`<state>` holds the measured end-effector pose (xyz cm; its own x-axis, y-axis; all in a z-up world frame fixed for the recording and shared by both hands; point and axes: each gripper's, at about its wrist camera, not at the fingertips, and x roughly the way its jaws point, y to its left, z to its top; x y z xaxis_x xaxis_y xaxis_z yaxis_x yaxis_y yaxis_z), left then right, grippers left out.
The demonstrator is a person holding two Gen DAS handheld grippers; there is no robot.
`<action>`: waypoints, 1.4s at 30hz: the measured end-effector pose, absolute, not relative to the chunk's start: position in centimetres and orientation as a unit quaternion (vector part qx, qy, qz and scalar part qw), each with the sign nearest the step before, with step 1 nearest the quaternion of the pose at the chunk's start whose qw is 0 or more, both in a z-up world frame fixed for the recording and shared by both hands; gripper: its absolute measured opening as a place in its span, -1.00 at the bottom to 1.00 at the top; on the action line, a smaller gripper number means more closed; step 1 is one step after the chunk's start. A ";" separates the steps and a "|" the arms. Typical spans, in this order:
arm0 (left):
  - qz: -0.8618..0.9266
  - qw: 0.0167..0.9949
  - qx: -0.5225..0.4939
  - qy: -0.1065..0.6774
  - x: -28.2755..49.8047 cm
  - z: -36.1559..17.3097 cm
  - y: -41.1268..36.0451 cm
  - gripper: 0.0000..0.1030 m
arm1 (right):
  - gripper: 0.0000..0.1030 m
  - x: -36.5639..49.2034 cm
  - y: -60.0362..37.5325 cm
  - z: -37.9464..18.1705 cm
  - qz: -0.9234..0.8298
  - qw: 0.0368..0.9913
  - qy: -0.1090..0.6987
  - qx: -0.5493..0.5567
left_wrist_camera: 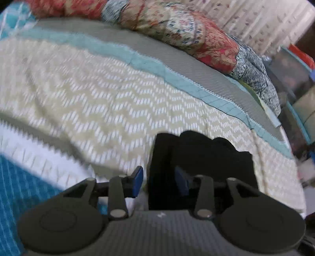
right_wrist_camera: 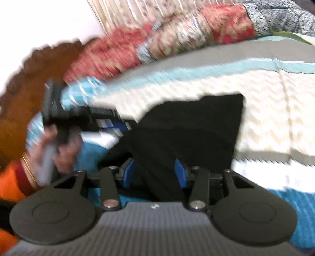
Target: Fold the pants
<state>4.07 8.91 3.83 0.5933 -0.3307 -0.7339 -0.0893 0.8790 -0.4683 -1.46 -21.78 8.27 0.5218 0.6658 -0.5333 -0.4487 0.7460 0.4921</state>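
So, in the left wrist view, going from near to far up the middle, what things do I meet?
Left hand-held gripper → black pants between its fingers → cream zigzag bedspread → light blue stripe → grey stripe → red flowered quilt → curtain.

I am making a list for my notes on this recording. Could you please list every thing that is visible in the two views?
pants: one, black, lifted above the bed, between the jaws of both grippers
bedspread: one, cream zigzag with grey and pale blue bands, covers the bed
quilt: one, red and blue-grey floral, bunched along the far edge of the bed
curtain: one, pale with small print, behind the quilt
left gripper: one, black with blue pads, pants between its jaws
right gripper: one, black with blue pads, pants between its jaws
hand: one, orange sleeve and bangles, holds the left gripper's handle
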 end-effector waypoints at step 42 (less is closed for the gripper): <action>0.000 0.883 -0.058 0.467 -4.2 1.9 4.5 0.17 | -0.27 -2.5 -22.9 2.8 0.210 0.835 0.462 0.214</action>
